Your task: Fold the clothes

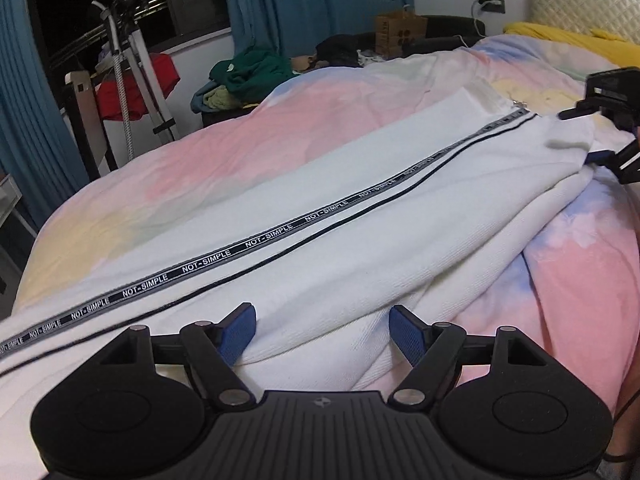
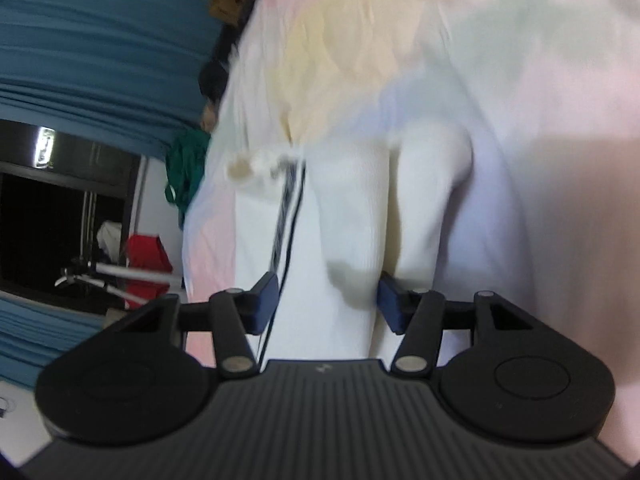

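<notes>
The left wrist camera sits low over the bed, close behind its own fingers, facing along the white garment toward the curtains. The right wrist camera, rolled sideways and blurred, hangs close above the same garment. The 2 views share garment, bedding and curtains.

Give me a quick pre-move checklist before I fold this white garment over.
1. Left gripper open, fabric between its pads: ok.
2. Right gripper open around a raised fold: ok.
3. White garment spread long on the pastel duvet: ok.
4. Far edge flat: not ok, bunched near the right gripper.
5. Lettered stripe straight: ok.
6. Right wrist view sharp: not ok, blurred.
</notes>
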The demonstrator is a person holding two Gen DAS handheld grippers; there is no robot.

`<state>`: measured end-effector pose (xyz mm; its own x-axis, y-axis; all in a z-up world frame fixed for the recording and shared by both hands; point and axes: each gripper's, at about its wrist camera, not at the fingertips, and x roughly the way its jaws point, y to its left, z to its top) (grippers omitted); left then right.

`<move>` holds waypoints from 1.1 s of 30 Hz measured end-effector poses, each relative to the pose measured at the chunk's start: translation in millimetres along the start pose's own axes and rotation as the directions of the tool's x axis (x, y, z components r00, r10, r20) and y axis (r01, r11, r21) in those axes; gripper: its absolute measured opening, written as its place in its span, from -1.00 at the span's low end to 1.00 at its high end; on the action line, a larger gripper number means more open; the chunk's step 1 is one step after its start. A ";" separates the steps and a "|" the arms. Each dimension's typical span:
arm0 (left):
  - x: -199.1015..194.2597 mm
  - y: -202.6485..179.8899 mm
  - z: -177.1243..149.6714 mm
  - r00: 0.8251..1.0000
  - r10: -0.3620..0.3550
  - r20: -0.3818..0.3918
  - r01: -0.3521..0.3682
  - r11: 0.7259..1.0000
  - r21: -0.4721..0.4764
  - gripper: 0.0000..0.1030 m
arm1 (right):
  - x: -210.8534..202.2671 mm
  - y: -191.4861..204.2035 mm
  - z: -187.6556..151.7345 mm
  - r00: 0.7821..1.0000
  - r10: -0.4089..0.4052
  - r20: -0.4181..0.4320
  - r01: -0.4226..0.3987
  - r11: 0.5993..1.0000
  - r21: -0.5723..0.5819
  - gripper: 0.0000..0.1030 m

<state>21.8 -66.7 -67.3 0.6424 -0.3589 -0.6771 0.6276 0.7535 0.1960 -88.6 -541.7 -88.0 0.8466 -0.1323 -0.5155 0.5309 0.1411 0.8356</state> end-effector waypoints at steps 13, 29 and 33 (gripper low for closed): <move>-6.9 -0.2 1.8 0.998 -0.051 0.048 0.055 0.995 -0.082 -0.64 | 6.0 17.8 3.1 0.993 -0.078 0.094 0.098 0.967 -0.234 -0.90; -9.7 -18.6 -7.2 0.994 -0.107 0.027 0.109 0.992 -0.071 -0.67 | -24.7 -27.3 23.1 0.992 -0.069 0.109 0.073 0.997 -0.036 -0.82; -9.5 -15.7 -7.4 0.993 -0.113 0.027 0.115 0.989 -0.094 -0.66 | -34.3 -30.6 20.7 0.988 -0.099 0.115 0.101 0.995 -0.008 -0.60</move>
<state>2.6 -71.0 -69.2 0.5791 -0.4563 -0.6756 0.6532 0.7555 0.0496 -134.7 -561.8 -92.0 0.7799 -0.2575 -0.5705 0.6136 0.1347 0.7780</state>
